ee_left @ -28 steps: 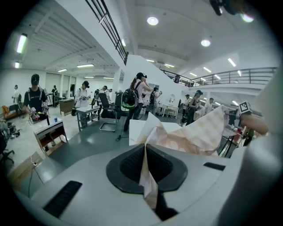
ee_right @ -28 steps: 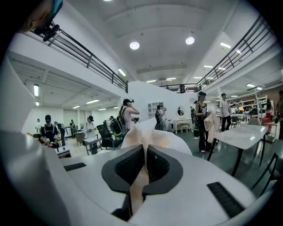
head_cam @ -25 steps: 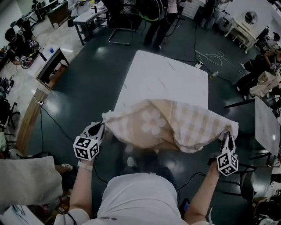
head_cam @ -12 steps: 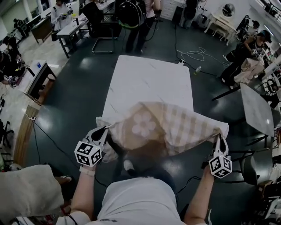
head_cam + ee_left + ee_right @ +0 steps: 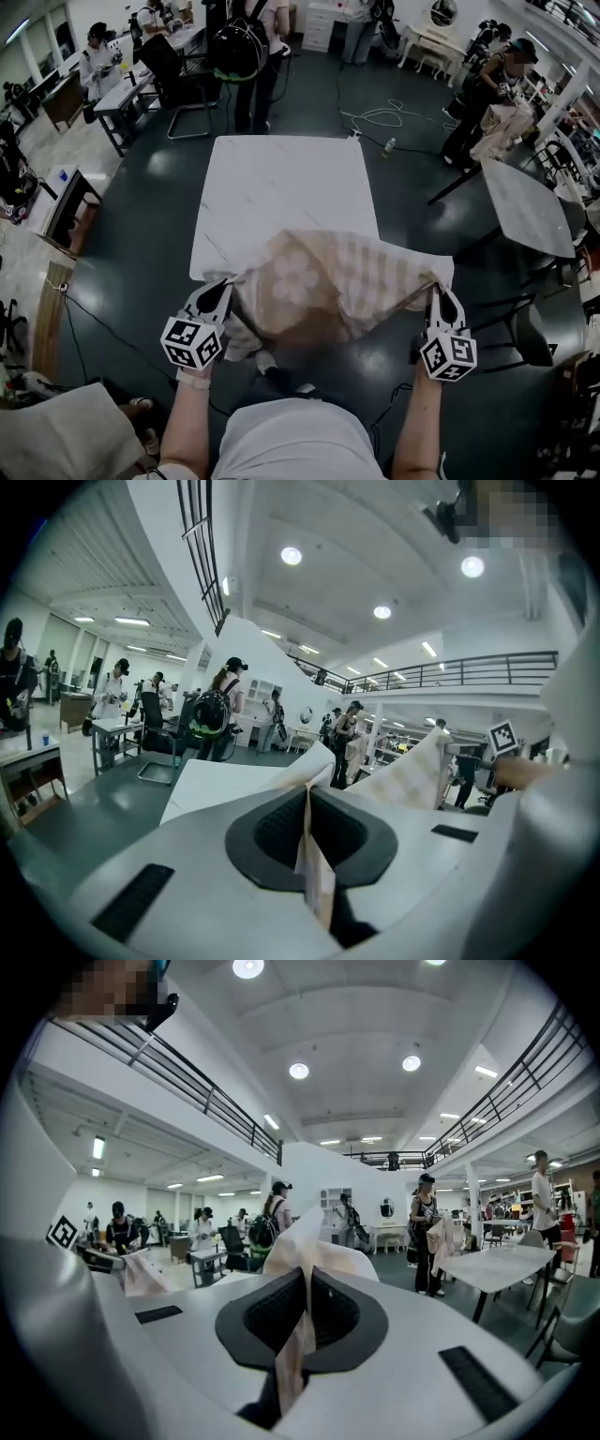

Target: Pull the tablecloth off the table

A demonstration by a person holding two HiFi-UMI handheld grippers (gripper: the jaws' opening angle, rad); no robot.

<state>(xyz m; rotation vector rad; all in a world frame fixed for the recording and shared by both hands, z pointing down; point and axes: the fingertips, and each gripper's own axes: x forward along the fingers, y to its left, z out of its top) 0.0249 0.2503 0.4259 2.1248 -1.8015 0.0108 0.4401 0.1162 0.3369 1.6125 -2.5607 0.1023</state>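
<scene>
Both grippers had drawn back toward the person, and the beige checked tablecloth (image 5: pixel 328 281) had slid further down the white table (image 5: pixel 281 183), leaving most of the top bare. The cloth lay bunched over the table's near end and sagged between the two grippers. The left gripper (image 5: pixel 218 291) had its jaws pressed together on a fold at the cloth's left corner. The right gripper (image 5: pixel 437 292) was clamped the same way on the right corner.
</scene>
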